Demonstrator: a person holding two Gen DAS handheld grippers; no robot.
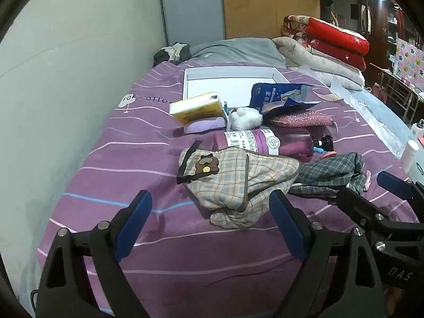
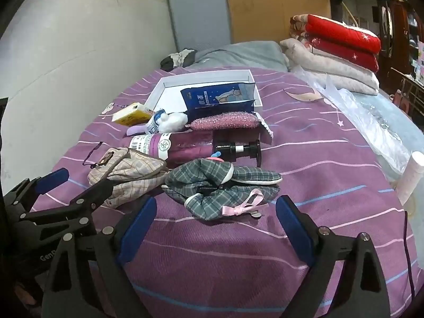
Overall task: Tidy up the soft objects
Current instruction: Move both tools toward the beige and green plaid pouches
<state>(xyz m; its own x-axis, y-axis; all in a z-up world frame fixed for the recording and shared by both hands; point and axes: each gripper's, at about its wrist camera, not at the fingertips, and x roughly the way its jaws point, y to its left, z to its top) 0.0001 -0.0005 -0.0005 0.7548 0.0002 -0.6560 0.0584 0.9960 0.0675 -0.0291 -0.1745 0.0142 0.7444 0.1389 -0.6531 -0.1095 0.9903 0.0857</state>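
A beige plaid pouch with a bear patch (image 1: 233, 182) (image 2: 127, 171) lies on the purple bedspread, just ahead of my open left gripper (image 1: 210, 212). A green plaid pouch with a pink bow (image 2: 222, 185) (image 1: 331, 175) lies beside it, just ahead of my open right gripper (image 2: 216, 217). Behind them lie a purple pump bottle (image 2: 190, 145) (image 1: 270, 141), a pink glittery sponge (image 2: 222, 123), cotton balls (image 1: 245, 118), a yellow tissue pack (image 1: 197, 106), a lilac soap-like piece (image 1: 204, 126) and a blue packet (image 2: 217, 98) resting in a white tray (image 1: 230, 79) (image 2: 164, 87).
The wall runs along the left of the bed. Folded red and cream quilts (image 2: 336, 53) and a grey pillow (image 2: 243, 53) lie at the far end. Clear plastic sheeting (image 2: 371, 122) and a white cylinder (image 2: 413, 177) sit at the right edge.
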